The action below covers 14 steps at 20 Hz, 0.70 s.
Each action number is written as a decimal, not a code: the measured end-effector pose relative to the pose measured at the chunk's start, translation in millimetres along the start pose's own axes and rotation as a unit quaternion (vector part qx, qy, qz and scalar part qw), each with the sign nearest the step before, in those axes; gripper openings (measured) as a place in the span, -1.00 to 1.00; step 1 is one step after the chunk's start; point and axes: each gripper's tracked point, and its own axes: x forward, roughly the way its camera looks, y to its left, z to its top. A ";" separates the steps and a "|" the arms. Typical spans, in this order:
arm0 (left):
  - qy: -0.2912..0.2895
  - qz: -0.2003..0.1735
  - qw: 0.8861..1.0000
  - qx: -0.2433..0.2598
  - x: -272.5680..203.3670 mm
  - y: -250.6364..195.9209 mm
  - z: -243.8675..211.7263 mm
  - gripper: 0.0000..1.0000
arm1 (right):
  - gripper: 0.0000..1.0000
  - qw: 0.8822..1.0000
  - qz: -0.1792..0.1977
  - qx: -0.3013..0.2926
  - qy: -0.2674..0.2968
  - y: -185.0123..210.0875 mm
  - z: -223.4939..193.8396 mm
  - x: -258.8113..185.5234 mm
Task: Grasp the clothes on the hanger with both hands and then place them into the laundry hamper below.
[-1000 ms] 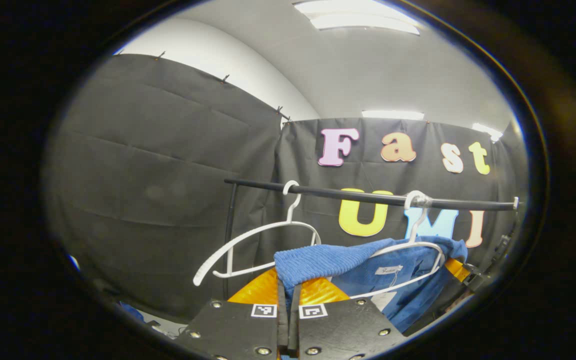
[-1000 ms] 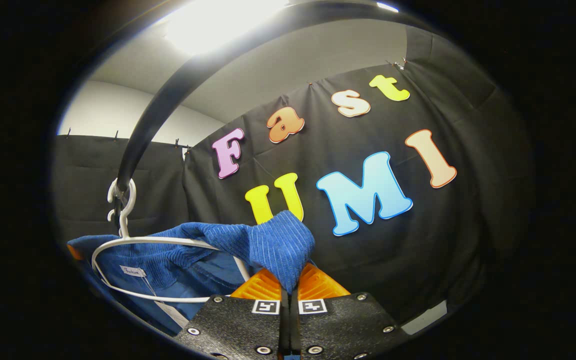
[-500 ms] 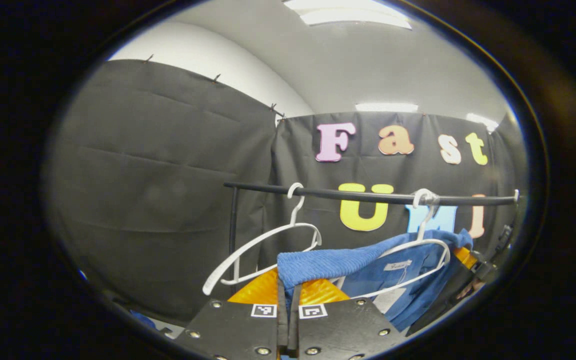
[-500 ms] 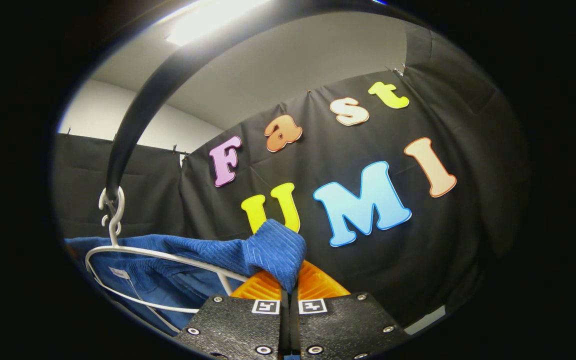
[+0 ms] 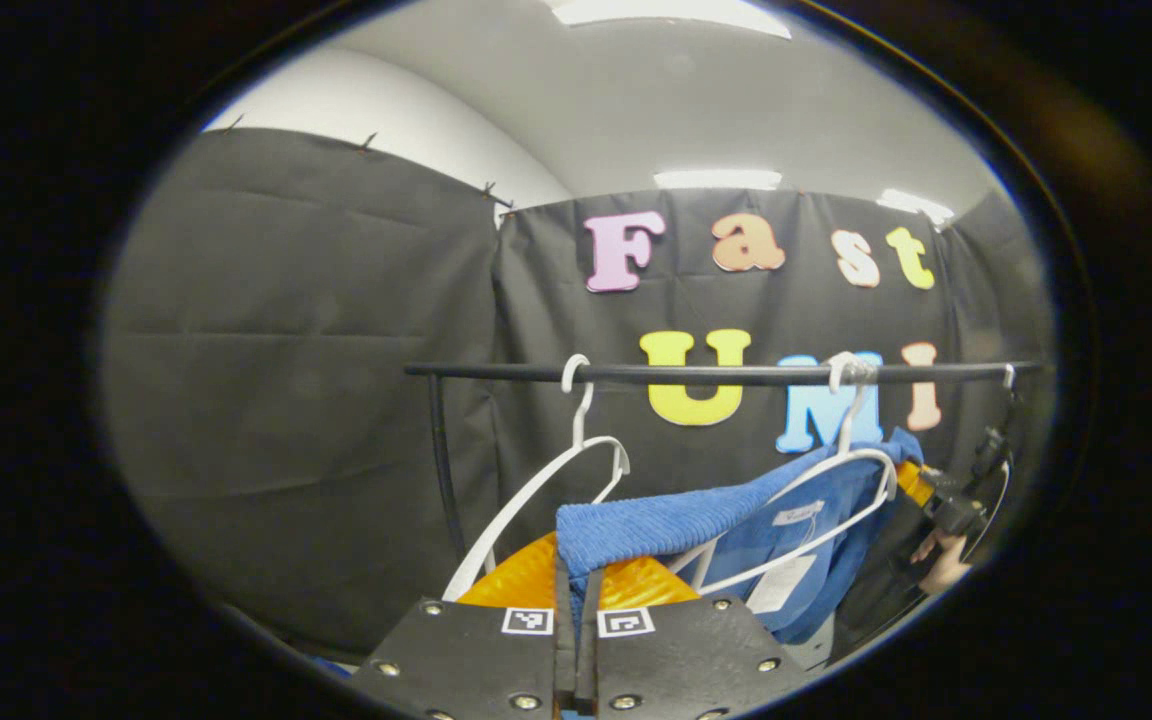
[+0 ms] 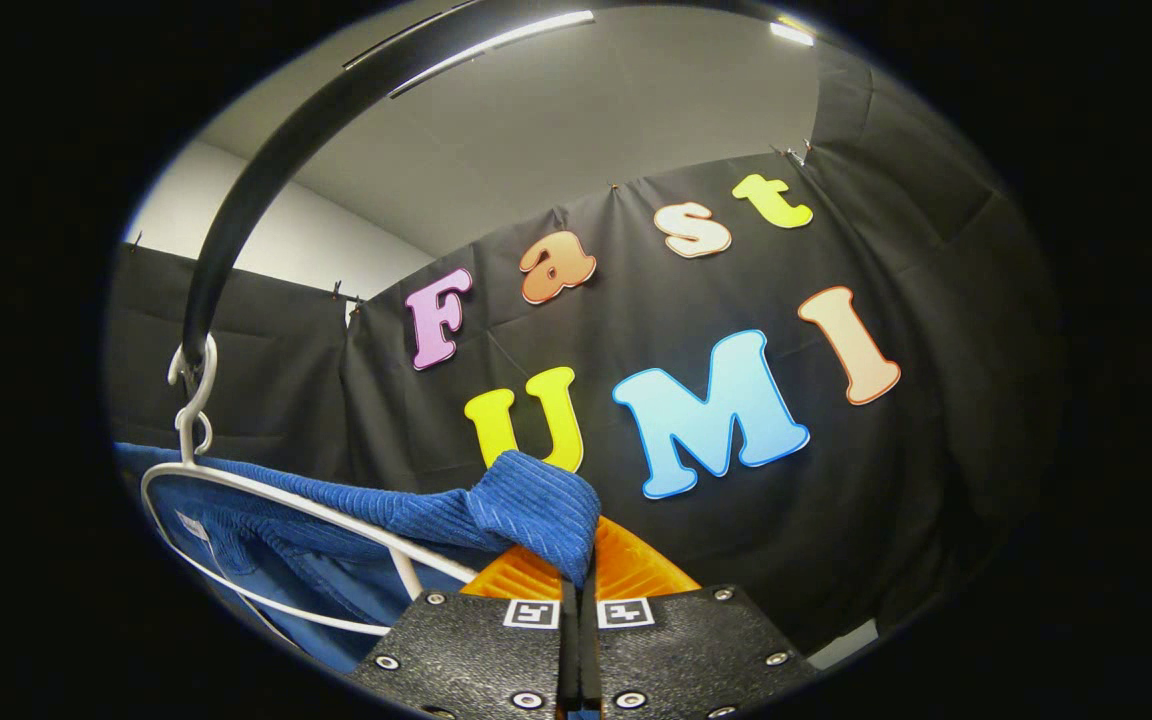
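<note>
Both are clamped on the blue corduroy garment [image 5: 736, 520]: left hand-held gripper [image 5: 577, 590] pinches its left end, right hand-held gripper [image 6: 578, 585] its right end, white hanger [image 6: 266, 500] between.

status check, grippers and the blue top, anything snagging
Left gripper shut on blue garment. Right gripper shut on it too. Garment draped on white hanger, hooked on black rail. Empty hanger beside.

The left gripper [image 5: 576, 590] is seen at six o'clock of the left gripper view, its jaws pressed together on blue cloth [image 5: 636, 522]. The right gripper [image 6: 578, 572] is likewise clamped on the cloth. A hand [image 5: 939, 565] is glimpsed at four o'clock.
</note>
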 end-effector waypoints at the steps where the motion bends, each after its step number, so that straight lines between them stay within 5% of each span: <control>1: 0.000 -0.007 1.000 0.028 1.9 -1.2 3.6 -0.98 | -0.98 1.000 -0.003 0.001 -0.002 -1.1 -0.2 0.8; 5: 0.006 -0.031 0.998 0.048 8.7 -0.6 -0.3 -0.98 | -1.00 1.000 -0.014 -0.022 -0.006 -4.6 3.7 -4.0; 14: 0.037 -0.084 0.996 0.009 54.1 6.0 -48.0 -0.98 | -1.00 0.995 -0.020 -0.094 -0.016 -9.9 -1.5 -2.7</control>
